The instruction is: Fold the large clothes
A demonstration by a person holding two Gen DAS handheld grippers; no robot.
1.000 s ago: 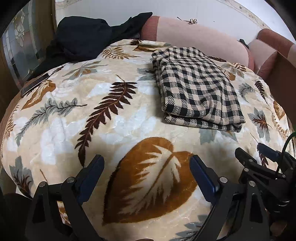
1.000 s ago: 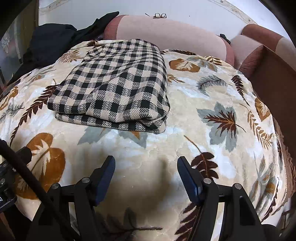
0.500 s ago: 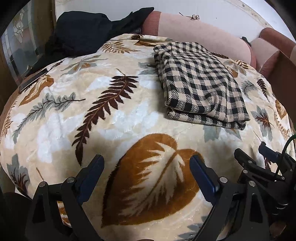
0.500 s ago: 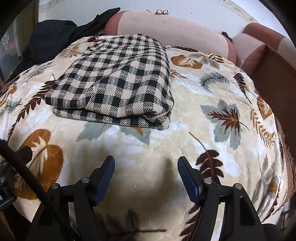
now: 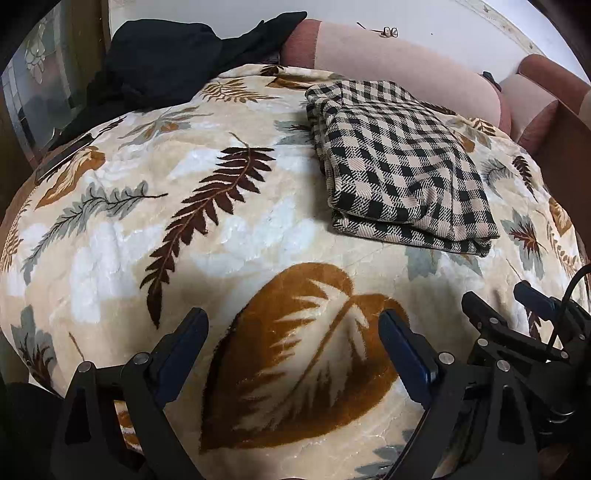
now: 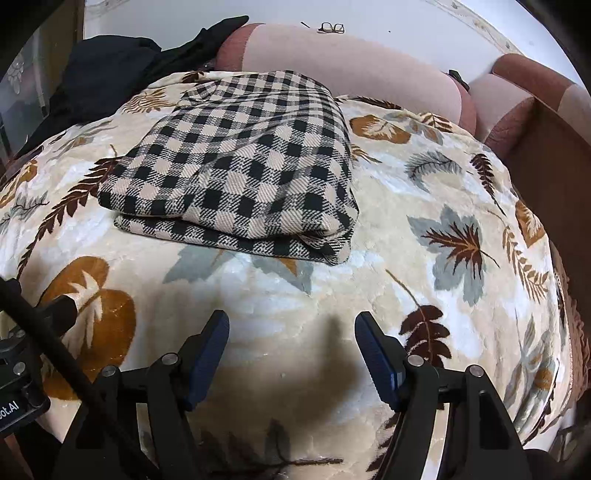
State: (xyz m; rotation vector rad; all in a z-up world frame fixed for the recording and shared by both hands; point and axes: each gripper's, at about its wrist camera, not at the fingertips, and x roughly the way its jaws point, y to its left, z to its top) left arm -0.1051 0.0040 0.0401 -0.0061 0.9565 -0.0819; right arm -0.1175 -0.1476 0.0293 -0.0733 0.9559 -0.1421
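Checked folded garment [image 6: 236,177] lies beyond the open, empty right gripper [image 6: 291,354]

A home bedroom: a leaf-print blanket [image 5: 229,236] covers the bed below a padded headboard [image 6: 354,62].

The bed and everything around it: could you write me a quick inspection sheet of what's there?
Surface: leaf-print blanket covering the bed.
Job's things: checked garment folded into a neat stack, lying flat on the blanket.
Clutter: dark clothing heaped at the far left; glasses on the pink bolster.
Grippers: left gripper and right gripper both open, empty, short of the garment.
Cables: black cable crossing the right wrist view's lower left.
Surroundings: white wall behind; a second cushion at far right.
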